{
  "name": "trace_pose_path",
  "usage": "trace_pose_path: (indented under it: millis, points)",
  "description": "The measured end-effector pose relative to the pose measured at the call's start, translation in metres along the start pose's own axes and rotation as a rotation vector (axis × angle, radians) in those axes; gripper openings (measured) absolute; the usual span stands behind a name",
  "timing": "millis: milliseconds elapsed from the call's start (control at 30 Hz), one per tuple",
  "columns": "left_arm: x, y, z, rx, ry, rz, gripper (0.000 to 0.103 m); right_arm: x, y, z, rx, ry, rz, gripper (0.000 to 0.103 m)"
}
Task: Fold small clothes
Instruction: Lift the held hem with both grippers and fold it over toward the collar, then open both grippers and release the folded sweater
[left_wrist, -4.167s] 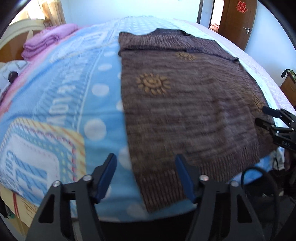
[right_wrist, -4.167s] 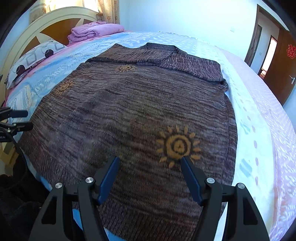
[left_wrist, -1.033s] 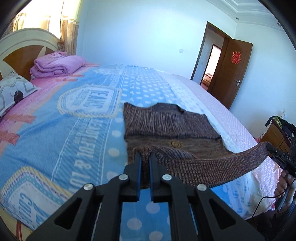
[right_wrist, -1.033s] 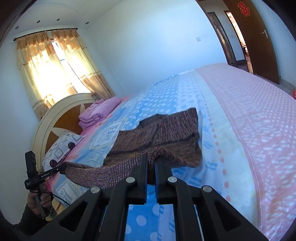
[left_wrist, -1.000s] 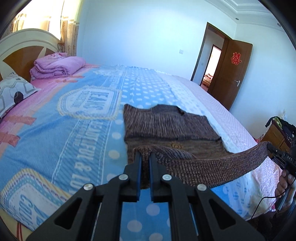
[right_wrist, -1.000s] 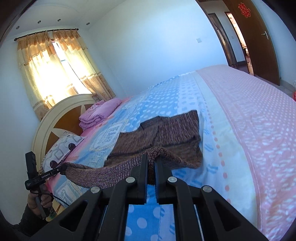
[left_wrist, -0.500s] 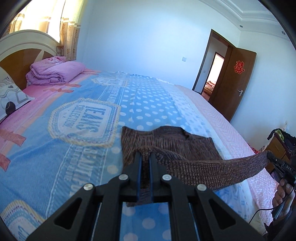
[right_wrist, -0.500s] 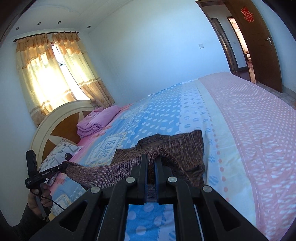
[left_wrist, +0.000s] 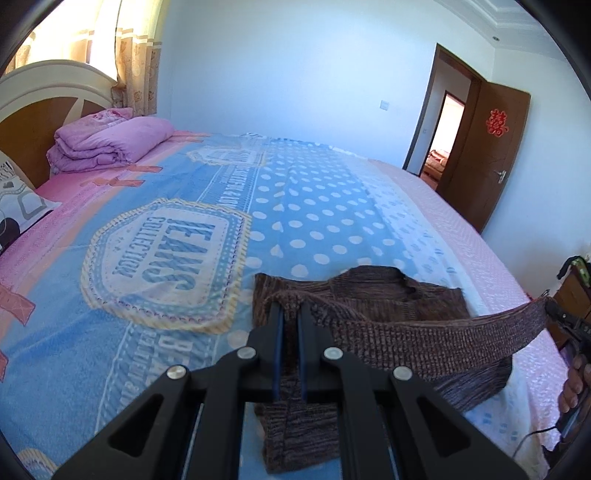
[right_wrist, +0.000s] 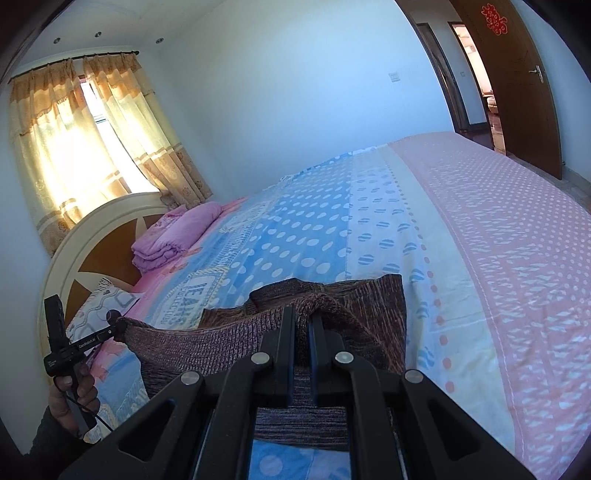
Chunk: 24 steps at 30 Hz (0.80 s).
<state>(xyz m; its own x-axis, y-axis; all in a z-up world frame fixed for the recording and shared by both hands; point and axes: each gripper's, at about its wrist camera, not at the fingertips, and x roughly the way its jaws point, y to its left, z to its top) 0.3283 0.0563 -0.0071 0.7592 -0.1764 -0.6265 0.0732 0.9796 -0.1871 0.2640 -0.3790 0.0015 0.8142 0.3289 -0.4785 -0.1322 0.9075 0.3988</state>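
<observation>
Brown knit, a sweater (left_wrist: 399, 332), hangs stretched between the two tongs over the bed (left_wrist: 314, 206). The left tongs (left_wrist: 290, 314) are pressed together on one corner of its ribbed hem, the fabric bunched between the blue pads (left_wrist: 279, 332). The right tongs (right_wrist: 303, 317) pinch the other corner the same way, jaws nearly touching with knit folded over their tips. From the left tongs the hem runs taut to the right, where the other tool's tip grips it near the frame edge, above a hand (left_wrist: 574, 384). From the right tongs the hem runs left to the other tool, held by a hand (right_wrist: 74, 391) at the lower left. Beyond both tongs the collar end of the sweater lies flat on the blue dotted cover, with the lifted hem just over it. Further ahead of the left tongs and to the left, a folded purple quilt (left_wrist: 107, 144) lies by the headboard (right_wrist: 96, 254). A brown door (left_wrist: 491, 155) stands open far right.
</observation>
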Motion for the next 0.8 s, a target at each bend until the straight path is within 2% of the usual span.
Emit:
trace_pose_path:
  millis: [200,300,333,433,467,500,533,567,600,633,767,800]
  points:
    - [0.068,-0.003,0.008,0.021,0.073,0.031,0.008,0.057,-0.021,0.011,0.029,0.067,-0.048,0.005]
    - [0.11,-0.01,-0.004,0.07,0.122,0.105,0.008,0.094,-0.04,0.009,0.062,0.135,-0.087,0.005]
    - [0.124,-0.011,-0.01,0.085,0.142,0.141,0.012,0.11,-0.045,0.006,0.057,0.172,-0.106,0.005]
    - [0.142,-0.007,-0.025,0.088,0.178,0.209,0.015,0.144,-0.057,-0.005,0.014,0.243,-0.183,0.006]
    - [0.139,-0.005,-0.027,0.083,0.175,0.205,0.017,0.151,-0.06,-0.009,-0.004,0.254,-0.222,0.011]
    - [0.132,-0.004,-0.03,0.086,0.163,0.195,0.023,0.153,-0.062,-0.011,-0.013,0.251,-0.249,0.022]
    - [0.127,-0.004,-0.031,0.096,0.153,0.195,0.037,0.153,-0.063,-0.013,-0.031,0.247,-0.279,0.031]
    - [0.119,-0.005,-0.035,0.122,0.139,0.205,0.046,0.152,-0.062,-0.016,-0.057,0.252,-0.304,0.053]
    - [0.112,-0.007,-0.038,0.149,0.126,0.21,0.064,0.15,-0.06,-0.019,-0.079,0.257,-0.32,0.064]
    - [0.103,-0.01,-0.044,0.195,0.11,0.211,0.075,0.148,-0.057,-0.022,-0.116,0.258,-0.345,0.072]
    - [0.11,-0.026,-0.058,0.379,0.125,0.269,0.079,0.157,-0.035,-0.042,-0.366,0.316,-0.463,0.072]
    - [0.117,-0.03,-0.062,0.423,0.132,0.306,0.079,0.162,-0.031,-0.046,-0.41,0.336,-0.481,0.072]
